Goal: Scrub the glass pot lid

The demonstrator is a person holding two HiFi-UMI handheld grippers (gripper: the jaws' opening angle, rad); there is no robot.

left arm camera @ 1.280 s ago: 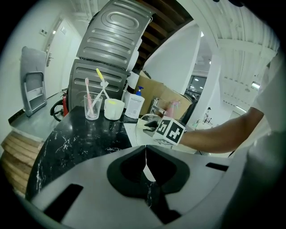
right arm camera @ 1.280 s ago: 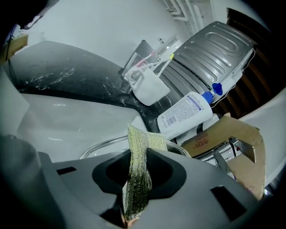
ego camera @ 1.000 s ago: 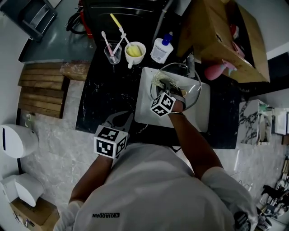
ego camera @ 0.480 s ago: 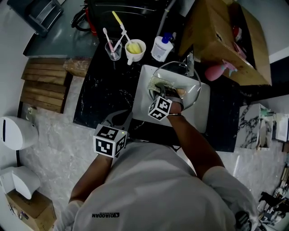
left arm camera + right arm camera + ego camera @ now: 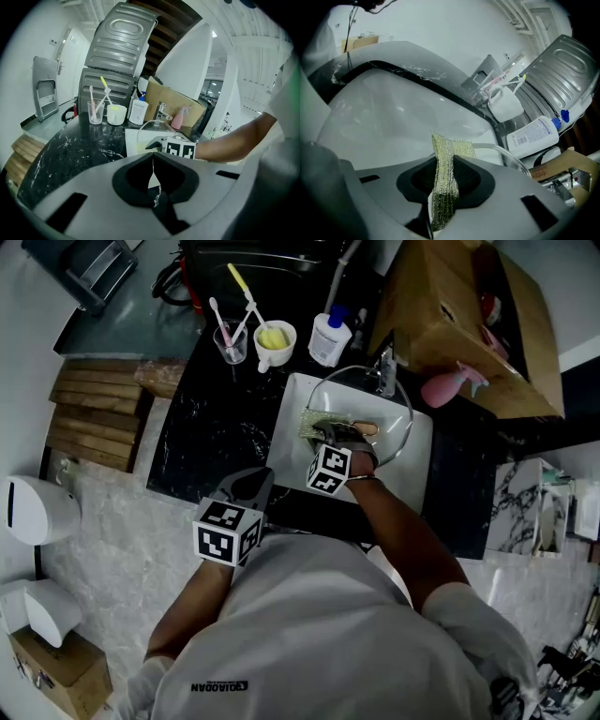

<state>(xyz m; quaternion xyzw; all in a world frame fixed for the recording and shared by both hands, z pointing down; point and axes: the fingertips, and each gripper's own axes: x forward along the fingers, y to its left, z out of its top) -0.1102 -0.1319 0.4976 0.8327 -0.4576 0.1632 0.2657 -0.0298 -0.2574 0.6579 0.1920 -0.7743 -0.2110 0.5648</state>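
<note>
The glass pot lid [image 5: 386, 427] lies in the white sink [image 5: 417, 484], its clear rim [image 5: 508, 153] showing in the right gripper view. My right gripper [image 5: 339, 434] is shut on a yellow-green scouring pad [image 5: 317, 422] and presses it against the lid's left part. The pad [image 5: 446, 187] stands pinched between the jaws of that gripper [image 5: 443, 161]. My left gripper [image 5: 249, 486] hovers over the black counter's front edge, left of the sink, shut with nothing in it. From the left gripper [image 5: 153, 161], the lid's dome [image 5: 154, 126] shows beyond the shut jaws.
A cup of toothbrushes [image 5: 232, 338], a white mug [image 5: 275, 341] and a white bottle [image 5: 330, 336] stand on the black marble counter [image 5: 216, 437] behind the sink. The faucet [image 5: 384, 371] rises at the sink's back. A cardboard box [image 5: 459, 315] and a pink spray bottle [image 5: 445, 385] lie right.
The right gripper has slid the scouring pad a little leftward and nearer across the lid. The left gripper has stayed where it was, still shut.
</note>
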